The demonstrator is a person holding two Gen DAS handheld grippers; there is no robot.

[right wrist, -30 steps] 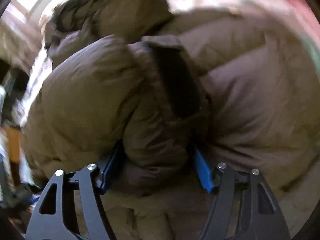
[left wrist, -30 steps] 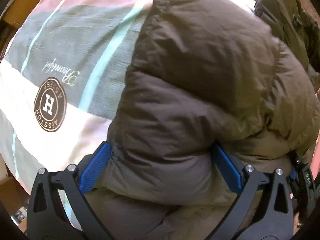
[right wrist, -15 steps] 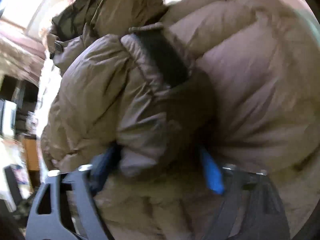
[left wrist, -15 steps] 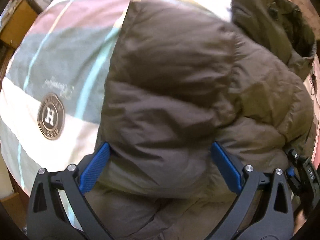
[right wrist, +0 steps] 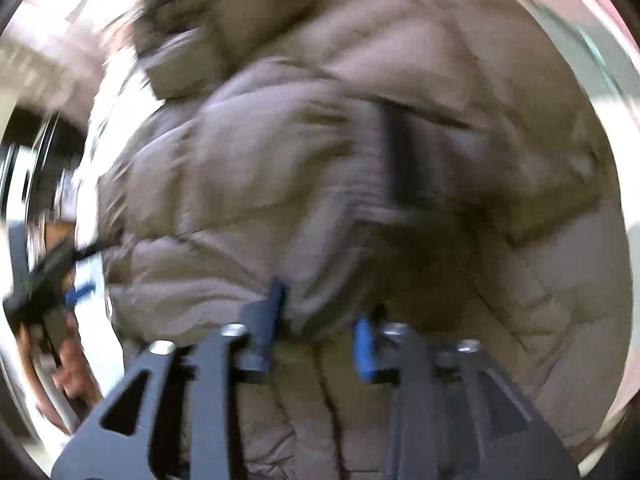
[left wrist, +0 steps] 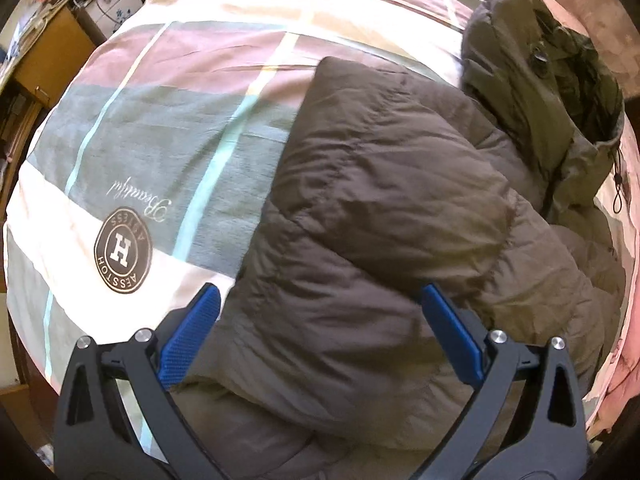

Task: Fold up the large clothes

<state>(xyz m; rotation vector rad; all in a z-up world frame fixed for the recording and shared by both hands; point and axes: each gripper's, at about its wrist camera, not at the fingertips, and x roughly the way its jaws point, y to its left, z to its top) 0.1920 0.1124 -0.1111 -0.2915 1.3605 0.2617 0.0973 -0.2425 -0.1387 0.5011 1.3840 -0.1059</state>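
A brown puffer jacket [left wrist: 380, 208] lies bunched on a bed with a striped duvet [left wrist: 160, 128]. My left gripper [left wrist: 320, 320] hovers over the jacket's near part, open wide; its blue pads [left wrist: 192, 332] stand on either side of the padding and do not squeeze it. In the blurred right wrist view the jacket [right wrist: 280, 160] fills the picture, with a dark cuff opening [right wrist: 404, 160] on top. My right gripper [right wrist: 320, 326] has its jaws close together on a fold of the jacket, and they are opening. The left gripper [right wrist: 44, 288] shows at that view's left edge.
An olive-green hooded coat [left wrist: 552, 112] lies beyond the jacket at the bed's far right. Wooden furniture [left wrist: 52, 52] stands along the bed's left side. A round brown logo [left wrist: 122, 250] marks the duvet near my left gripper. A hand [right wrist: 68, 376] shows low on the left.
The left gripper has risen off the jacket, so more of the bed shows. The right gripper swept sideways across the jacket and its jaws came closer together on a fold.
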